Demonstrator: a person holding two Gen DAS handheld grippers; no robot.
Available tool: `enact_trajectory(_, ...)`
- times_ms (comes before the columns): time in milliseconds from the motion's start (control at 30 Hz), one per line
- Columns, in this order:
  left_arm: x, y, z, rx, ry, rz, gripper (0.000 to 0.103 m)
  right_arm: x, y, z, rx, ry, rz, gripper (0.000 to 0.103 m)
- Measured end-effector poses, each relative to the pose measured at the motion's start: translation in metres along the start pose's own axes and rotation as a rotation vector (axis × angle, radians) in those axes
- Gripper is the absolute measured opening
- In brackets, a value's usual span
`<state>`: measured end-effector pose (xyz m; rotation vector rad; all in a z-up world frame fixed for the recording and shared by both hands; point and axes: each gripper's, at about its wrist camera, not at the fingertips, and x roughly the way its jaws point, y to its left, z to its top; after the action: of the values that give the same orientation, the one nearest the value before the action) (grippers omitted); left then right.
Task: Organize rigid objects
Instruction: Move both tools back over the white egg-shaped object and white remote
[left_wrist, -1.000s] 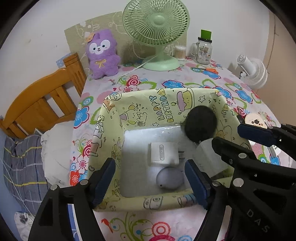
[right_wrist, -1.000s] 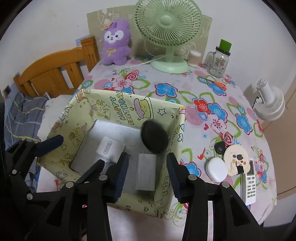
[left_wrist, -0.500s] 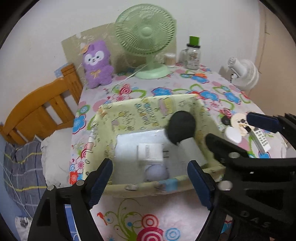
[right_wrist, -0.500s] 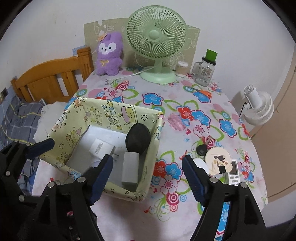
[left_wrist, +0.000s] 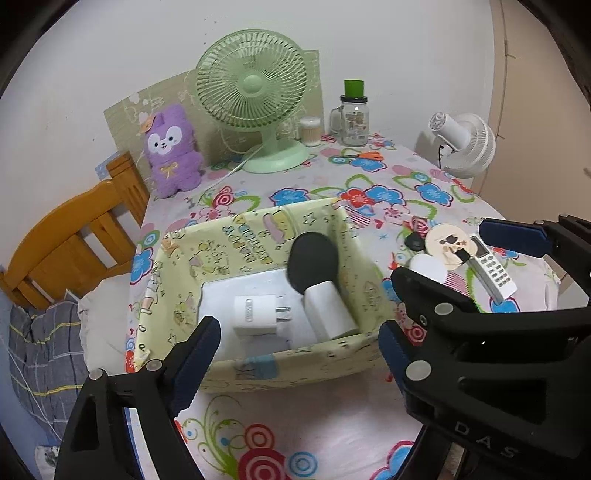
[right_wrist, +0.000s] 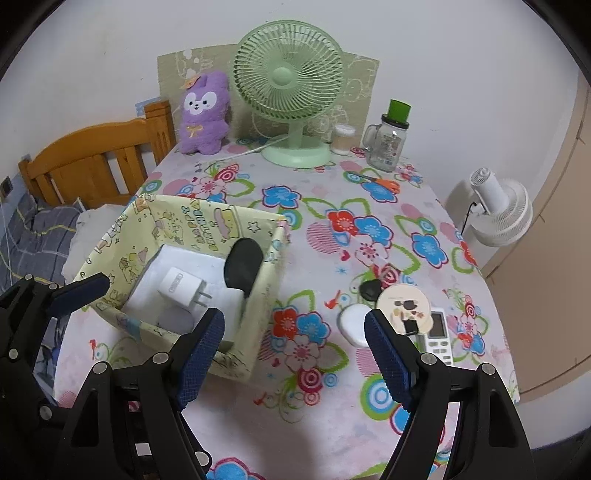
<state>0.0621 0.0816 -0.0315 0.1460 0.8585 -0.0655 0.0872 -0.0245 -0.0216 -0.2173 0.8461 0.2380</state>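
Box (right_wrist: 258, 295) already has 3 things in it: white charger (right_wrist: 179, 286), black oval case (right_wrist: 242, 267), white block (left_wrist: 328, 310). Right of the box on the counter (right_wrist: 295, 424): earbud case (right_wrist: 354, 325), remote (right_wrist: 439, 338), round coaster (right_wrist: 404, 304). Right gripper (right_wrist: 293, 356) gapes empty; left gripper (left_wrist: 297, 356) jaws opening, nothing between.

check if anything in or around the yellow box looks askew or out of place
The black oval object stands on edge, tilted against the yellow box wall. The scissors lie loose by the jar. Nothing looks spilled or damaged.
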Motion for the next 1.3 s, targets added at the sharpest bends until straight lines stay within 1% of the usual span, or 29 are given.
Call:
enact_trajectory(100, -0.002, -0.01, 0.002, 0.01, -0.006, -0.006, 0.09, -0.003, -0.01, -0.003, 0.015, -0.001, -0.003, 0.081)
enact_trajectory(233, -0.005, -0.022, 0.005, 0.019, -0.014, -0.009, 0.095, -0.007, -0.024, -0.007, 0.037, -0.002, -0.015, 0.085)
enact_trajectory(367, -0.007, -0.035, 0.006, 0.03, -0.024, -0.006, 0.098, -0.01, -0.038, -0.011, 0.056, -0.004, -0.016, 0.086)
enact_trajectory(733, -0.009, -0.065, 0.011, 0.038, -0.025, -0.03, 0.099, -0.016, -0.07, -0.022, 0.085, -0.003, -0.027, 0.086)
enact_trajectory(1000, -0.01, -0.08, 0.013, 0.039, -0.029, -0.059, 0.099, -0.022, -0.089, -0.029, 0.112, -0.012, -0.027, 0.087)
enact_trajectory(1300, -0.003, -0.1, 0.014, 0.039, -0.018, -0.099, 0.099, -0.02, -0.109, -0.038, 0.13, 0.004, -0.041, 0.087)
